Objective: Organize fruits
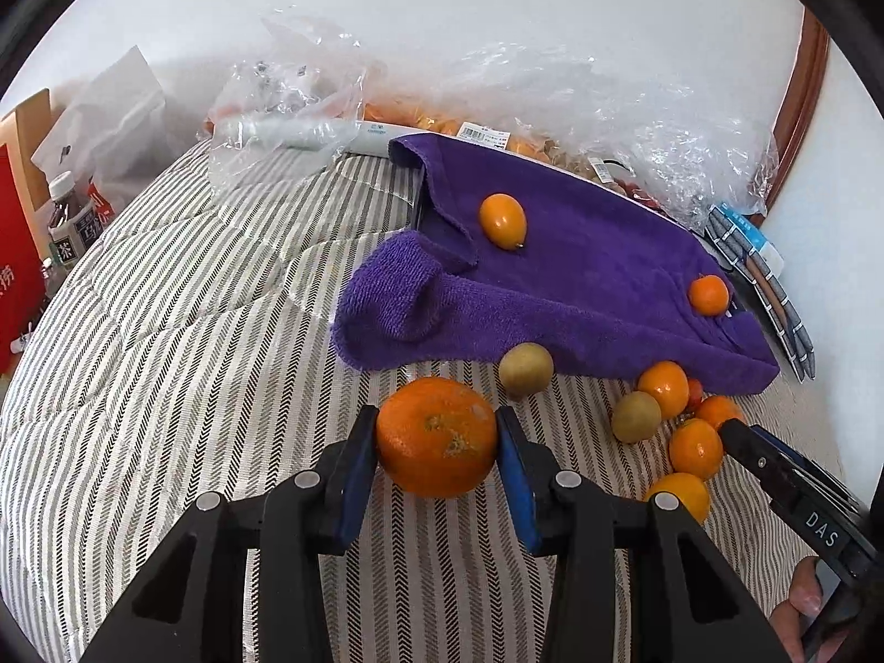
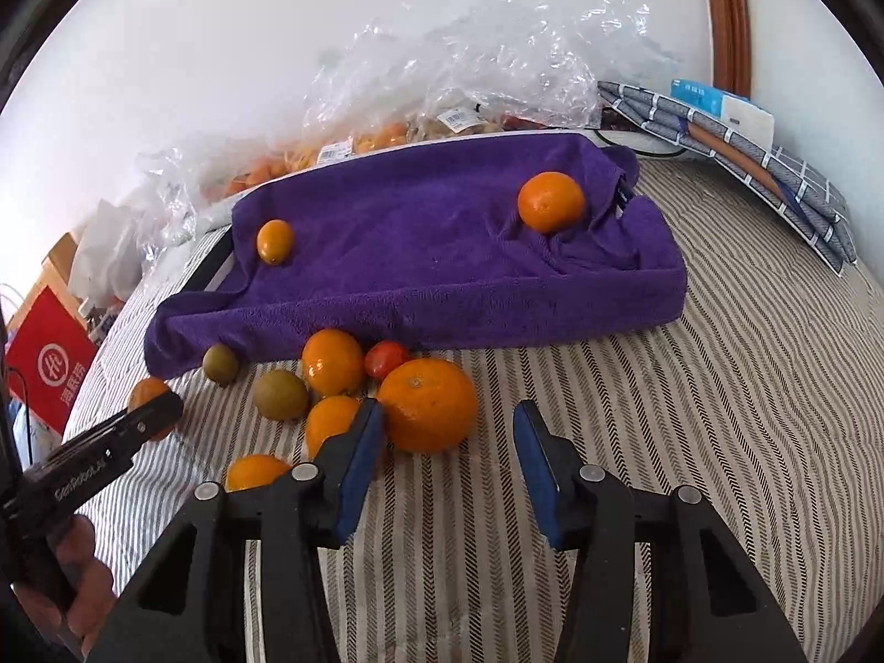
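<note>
My left gripper is shut on a large orange just above the striped bedspread. A purple towel over a raised box carries an oval orange fruit and a small round orange. My right gripper is open, its left finger beside another large orange in a cluster with smaller oranges, greenish-brown fruits and a red tomato. The left gripper with its orange shows at the left of the right wrist view.
Crumpled clear plastic bags with packaged fruit lie along the wall behind the towel. Folded checked cloths sit at the right. Bottles and a red bag stand off the bed's left side.
</note>
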A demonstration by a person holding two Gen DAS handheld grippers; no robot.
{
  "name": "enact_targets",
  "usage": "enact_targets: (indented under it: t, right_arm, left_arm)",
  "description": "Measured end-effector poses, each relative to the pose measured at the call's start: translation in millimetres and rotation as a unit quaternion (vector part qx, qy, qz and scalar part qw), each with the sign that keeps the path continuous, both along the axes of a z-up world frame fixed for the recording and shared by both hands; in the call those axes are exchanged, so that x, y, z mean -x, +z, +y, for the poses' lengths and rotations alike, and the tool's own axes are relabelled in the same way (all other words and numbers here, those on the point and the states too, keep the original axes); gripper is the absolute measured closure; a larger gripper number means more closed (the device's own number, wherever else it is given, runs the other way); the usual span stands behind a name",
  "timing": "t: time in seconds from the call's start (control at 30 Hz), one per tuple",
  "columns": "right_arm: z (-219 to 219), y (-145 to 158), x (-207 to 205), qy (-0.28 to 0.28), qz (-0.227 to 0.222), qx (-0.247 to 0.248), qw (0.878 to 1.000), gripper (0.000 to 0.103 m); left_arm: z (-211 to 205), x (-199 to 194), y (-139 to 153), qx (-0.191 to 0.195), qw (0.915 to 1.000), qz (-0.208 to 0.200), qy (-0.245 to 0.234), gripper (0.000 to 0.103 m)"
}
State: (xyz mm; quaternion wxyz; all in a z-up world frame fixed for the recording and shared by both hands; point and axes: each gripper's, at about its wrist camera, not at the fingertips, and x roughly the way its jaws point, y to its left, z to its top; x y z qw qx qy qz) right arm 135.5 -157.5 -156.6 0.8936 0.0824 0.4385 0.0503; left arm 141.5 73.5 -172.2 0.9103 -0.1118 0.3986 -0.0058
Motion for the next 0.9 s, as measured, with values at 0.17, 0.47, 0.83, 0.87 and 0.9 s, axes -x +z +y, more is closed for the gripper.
enact_targets:
  t: [0.17, 0.47, 0.83, 0.87, 0.9]
  right_arm:
    - [8, -3, -1, -0.015, 0.001, 0.010, 1.000, 0.054]
    - [16, -9, -13, -0.032, 0.014, 0.017, 0.999, 0.061]
    - [-2, 2, 20, 0.003, 0.001, 0.080, 0.997, 0.062]
    - [-5, 1, 23, 0.011, 0.006, 0.080, 0.997, 0.062]
    - [-7, -1, 25, 0.021, 0.010, 0.076, 0.997, 0.062]
  left_arm:
    - [6, 6, 2, -0.004, 0.9996, -0.011, 0.027, 0.064]
    - [17, 2, -4, 0.023, 0.9987, 0.005, 0.045, 0.064]
    - [8, 2, -4, 0.005, 0.9996, 0.004, 0.026, 0.064]
    - [7, 2, -4, 0.003, 0.9997, 0.003, 0.023, 0.064]
    - [7, 3, -4, 0.003, 0.9998, 0.003, 0.020, 0.064]
